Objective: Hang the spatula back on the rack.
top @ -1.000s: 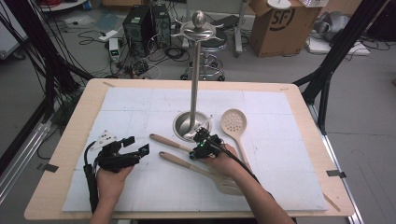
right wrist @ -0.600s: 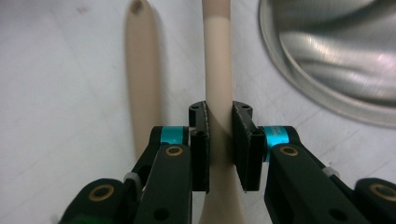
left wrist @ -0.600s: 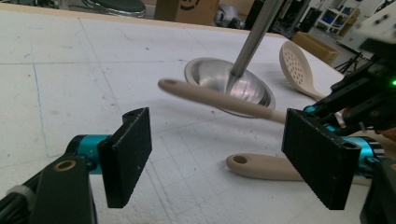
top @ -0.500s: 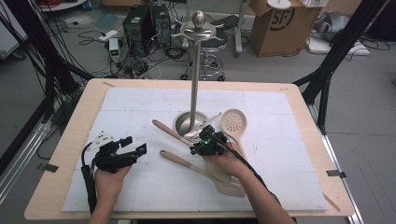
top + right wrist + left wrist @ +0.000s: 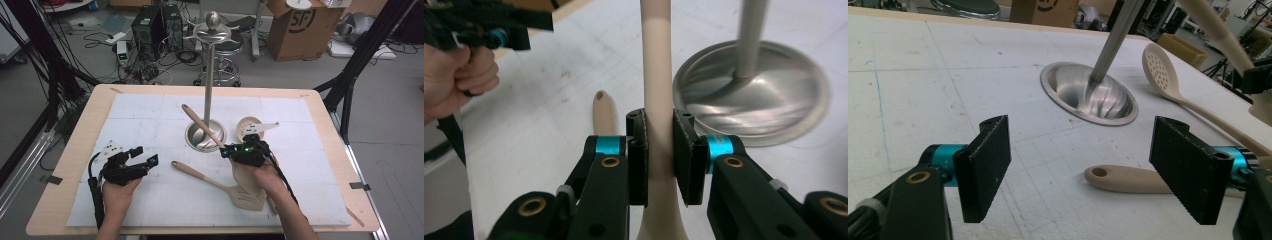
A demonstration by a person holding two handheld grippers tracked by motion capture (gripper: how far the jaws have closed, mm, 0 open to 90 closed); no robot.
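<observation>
My right gripper (image 5: 230, 150) (image 5: 659, 155) is shut on the handle of a beige spatula (image 5: 657, 75), having closed tighter on it within the last second. The spatula is lifted, its handle (image 5: 200, 125) slanting up and left across the metal stand's pole (image 5: 209, 85). A second beige spatula (image 5: 215, 182) lies flat on the white mat (image 5: 150, 115), its handle (image 5: 1128, 179) just ahead of my left gripper (image 5: 145, 155) (image 5: 1080, 170). That gripper stands open over the mat with nothing between its fingers.
The stand's round metal base (image 5: 205, 136) (image 5: 1088, 92) (image 5: 751, 95) sits mid-mat. A beige slotted spoon (image 5: 248, 125) (image 5: 1160, 70) lies right of it, beyond my right gripper. Past the table's far edge are a cardboard box (image 5: 300, 25) and cables.
My right gripper has risen and shifted right with the spatula, tipping its handle up across the pole. The other spatula and my left gripper have stayed where they were.
</observation>
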